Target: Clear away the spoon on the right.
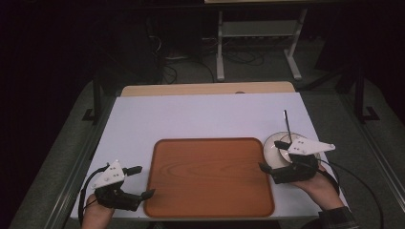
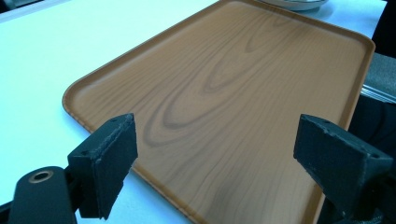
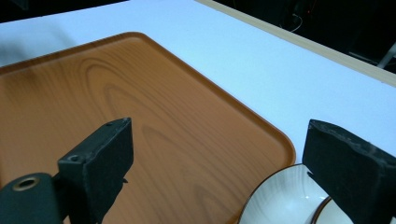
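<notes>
Plate [image 1: 278,149] sits just right of the tray [image 1: 208,176] on the worktop; right claw [image 1: 276,159] hovers spread over it, left claw [image 1: 140,182] spread at the tray's left edge. Likely next: pinching the plate's rim.

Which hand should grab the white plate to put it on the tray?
The right gripper. It hovers open right at the white plate, beside the tray. The left gripper is across the tray, far from the plate.

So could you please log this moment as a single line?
left gripper: open, at tray left edge | right gripper: open, over plate right of tray | tray: empty | utensil: in plate
</notes>
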Motion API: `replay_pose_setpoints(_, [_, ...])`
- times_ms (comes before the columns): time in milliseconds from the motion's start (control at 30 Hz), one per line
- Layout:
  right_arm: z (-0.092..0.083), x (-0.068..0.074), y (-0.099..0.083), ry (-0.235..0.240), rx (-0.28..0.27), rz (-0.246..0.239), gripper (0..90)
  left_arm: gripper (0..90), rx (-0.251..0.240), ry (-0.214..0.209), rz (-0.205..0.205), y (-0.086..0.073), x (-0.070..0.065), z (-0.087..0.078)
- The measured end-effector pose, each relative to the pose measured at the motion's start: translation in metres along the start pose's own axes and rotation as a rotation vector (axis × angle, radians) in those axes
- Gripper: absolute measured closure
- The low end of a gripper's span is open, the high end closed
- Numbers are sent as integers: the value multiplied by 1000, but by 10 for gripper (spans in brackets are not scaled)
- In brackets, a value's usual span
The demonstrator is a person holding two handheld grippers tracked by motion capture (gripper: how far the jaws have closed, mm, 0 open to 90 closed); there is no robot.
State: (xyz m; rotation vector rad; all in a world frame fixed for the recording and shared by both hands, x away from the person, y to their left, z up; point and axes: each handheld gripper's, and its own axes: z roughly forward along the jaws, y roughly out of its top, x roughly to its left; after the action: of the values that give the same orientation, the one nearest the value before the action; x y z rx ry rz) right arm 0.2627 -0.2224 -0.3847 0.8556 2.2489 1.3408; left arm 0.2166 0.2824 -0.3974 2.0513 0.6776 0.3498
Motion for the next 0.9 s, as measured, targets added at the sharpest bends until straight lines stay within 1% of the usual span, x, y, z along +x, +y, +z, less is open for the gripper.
replay_pose_setpoints(200, [2,-7,4,0,-10,10,81,130,3,4,-2,0,0,0])
replay_pose_setpoints(267, [3,-12,8,-3,-17,10,81,130,-2,7,-4,0,0,0])
replay_pose_setpoints(500, [4,-19,16,-13,-25,2,81,130,-2,9,-7,-1,0,0])
replay_pose_setpoints(700, [7,-25,21,-15,-23,4,81,130,-2,9,-10,-1,1,0])
replay_pose_setpoints(800, [9,-32,23,-16,-16,12,82,130,-6,9,-13,-1,1,0])
replay_pose_setpoints(900, [11,-35,24,-19,-12,16,82,130,-11,8,-16,-2,3,-1])
